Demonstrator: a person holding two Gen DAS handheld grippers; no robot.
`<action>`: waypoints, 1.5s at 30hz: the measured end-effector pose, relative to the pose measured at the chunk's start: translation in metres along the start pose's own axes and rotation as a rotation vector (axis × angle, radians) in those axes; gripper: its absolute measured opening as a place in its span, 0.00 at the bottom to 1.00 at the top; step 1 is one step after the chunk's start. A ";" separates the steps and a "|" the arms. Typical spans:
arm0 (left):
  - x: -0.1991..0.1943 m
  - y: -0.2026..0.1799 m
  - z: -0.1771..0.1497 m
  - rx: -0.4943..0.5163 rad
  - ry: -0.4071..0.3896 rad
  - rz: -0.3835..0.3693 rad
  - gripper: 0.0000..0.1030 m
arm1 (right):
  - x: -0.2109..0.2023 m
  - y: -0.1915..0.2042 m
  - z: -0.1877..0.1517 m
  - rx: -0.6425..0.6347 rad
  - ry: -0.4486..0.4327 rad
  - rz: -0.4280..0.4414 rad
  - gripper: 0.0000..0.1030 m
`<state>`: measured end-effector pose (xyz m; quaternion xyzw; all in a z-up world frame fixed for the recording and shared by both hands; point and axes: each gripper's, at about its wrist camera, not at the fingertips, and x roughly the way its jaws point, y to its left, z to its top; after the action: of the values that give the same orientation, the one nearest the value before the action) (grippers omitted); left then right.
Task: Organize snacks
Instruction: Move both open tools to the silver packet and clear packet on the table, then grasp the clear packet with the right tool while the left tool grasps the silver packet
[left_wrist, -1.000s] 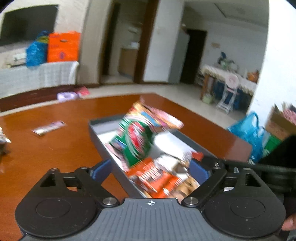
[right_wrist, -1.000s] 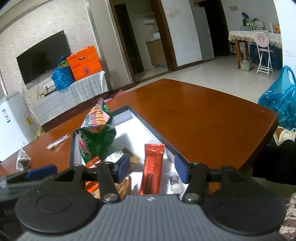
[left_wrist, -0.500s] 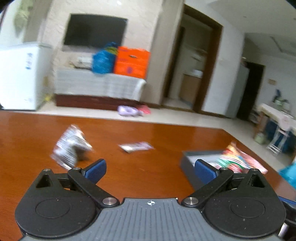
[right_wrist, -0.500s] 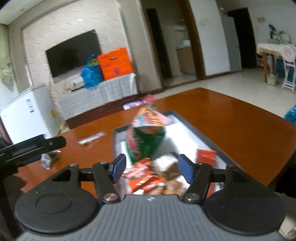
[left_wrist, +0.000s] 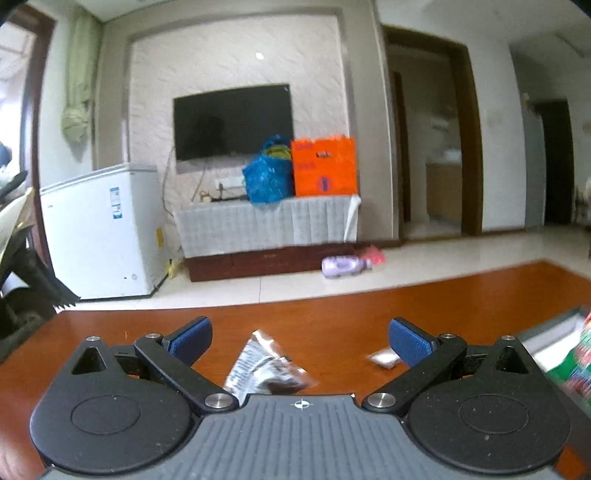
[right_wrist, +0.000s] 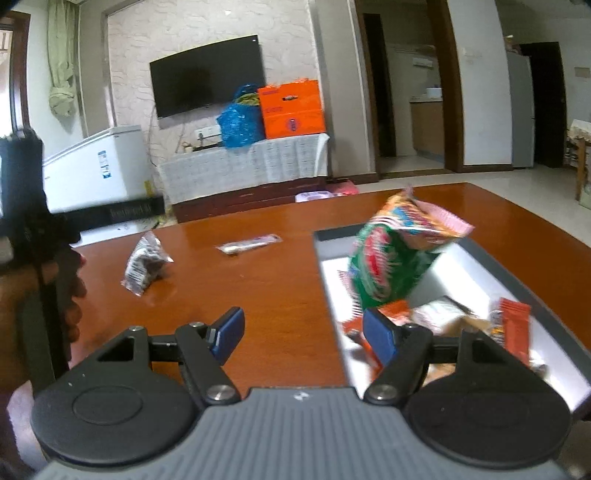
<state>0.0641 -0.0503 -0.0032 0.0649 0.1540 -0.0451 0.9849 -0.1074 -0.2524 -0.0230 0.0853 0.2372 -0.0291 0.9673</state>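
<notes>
Left gripper (left_wrist: 299, 341) has its blue pads spread as wide as they go and nothing between them; it is aimed over the brown table (left_wrist: 332, 325) at a crinkled dark-and-silver snack packet (left_wrist: 264, 369) lying just ahead of its fingers, which I judge to be the next thing to collect, the wide stance suiting a puffy, irregular wrapper. In the right wrist view that same packet sits at the far left of the table, close to the person's hand (right_wrist: 72, 291) on the left tool's dark handle. Farther right lies a slim, flat sachet (right_wrist: 248, 243), loose on the wood and well apart from the packet; both are outside the tray, so the sorting looks only partly done. Right gripper (right_wrist: 303, 332) comes next: its jaws have just been opening and now stand about half spread with nothing in them, the left finger over bare table and the right finger over the tray's near corner, which reads as a release completed. At the far right the grey-rimmed tray (right_wrist: 517, 269) with a white floor holds a tall green and red chip bag (right_wrist: 391, 266) standing upright and blurred, orange wrappers (right_wrist: 511, 328) and several pale small packs heaped toward the near end.
</notes>
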 end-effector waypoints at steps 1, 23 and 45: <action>0.004 0.004 0.002 0.025 -0.004 -0.002 1.00 | 0.005 0.005 0.002 -0.002 0.000 0.014 0.70; 0.086 0.026 -0.040 0.071 0.211 -0.040 1.00 | 0.241 0.063 0.087 0.186 0.102 0.025 0.86; 0.090 0.018 -0.049 0.122 0.291 -0.115 0.56 | 0.292 0.114 0.081 -0.173 0.159 -0.053 0.32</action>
<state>0.1369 -0.0316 -0.0757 0.1214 0.2952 -0.1006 0.9423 0.1989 -0.1592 -0.0702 -0.0030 0.3168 -0.0272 0.9481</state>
